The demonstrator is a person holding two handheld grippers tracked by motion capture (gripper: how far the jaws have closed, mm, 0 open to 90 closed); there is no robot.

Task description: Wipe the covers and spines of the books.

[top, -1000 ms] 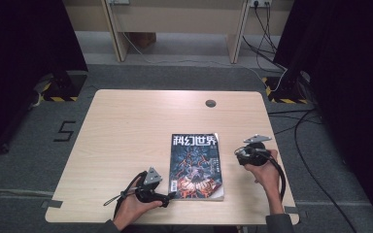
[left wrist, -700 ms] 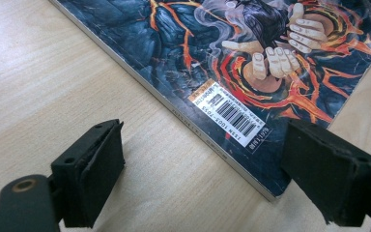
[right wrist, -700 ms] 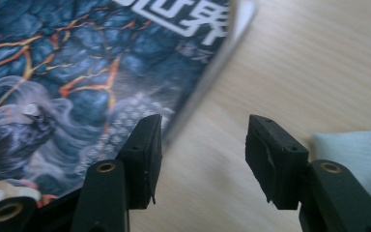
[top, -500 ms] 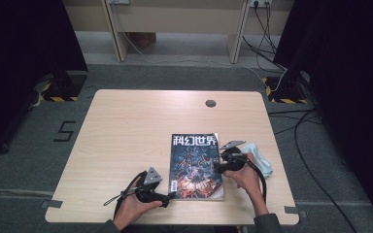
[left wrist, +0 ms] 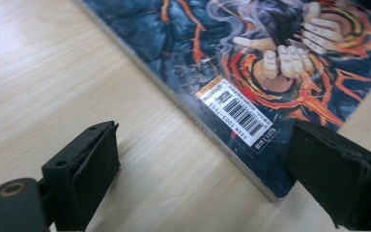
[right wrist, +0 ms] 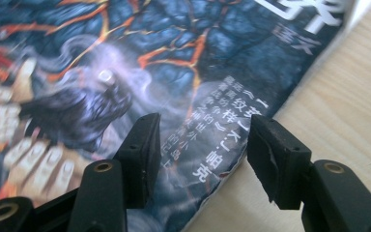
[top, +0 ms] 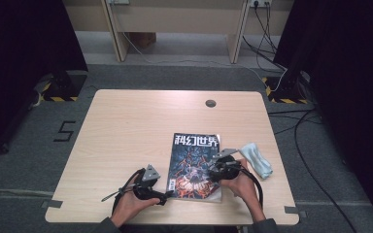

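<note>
A magazine (top: 193, 162) with a dark blue and orange cover lies closed on the near right part of the wooden table (top: 126, 126). My left gripper (top: 164, 196) rests at the magazine's near left corner. In the left gripper view its jaws (left wrist: 207, 183) stand wide open, with the spine corner of the magazine (left wrist: 251, 58) between them and untouched. My right gripper (top: 213, 171) hovers over the magazine's right edge. Its jaws (right wrist: 200, 154) have just been opening; they straddle the edge of the cover (right wrist: 149, 58) without pressing on it.
A light blue cloth (top: 256, 159) lies crumpled on the table just right of the magazine, beside my right hand. A small round cable hole (top: 211, 103) sits near the far edge. Bare wood spreads to the left and the far side.
My right hand has moved left and down from beside the magazine onto its right edge, uncovering the blue cloth. The left hand and the magazine have stayed put.
</note>
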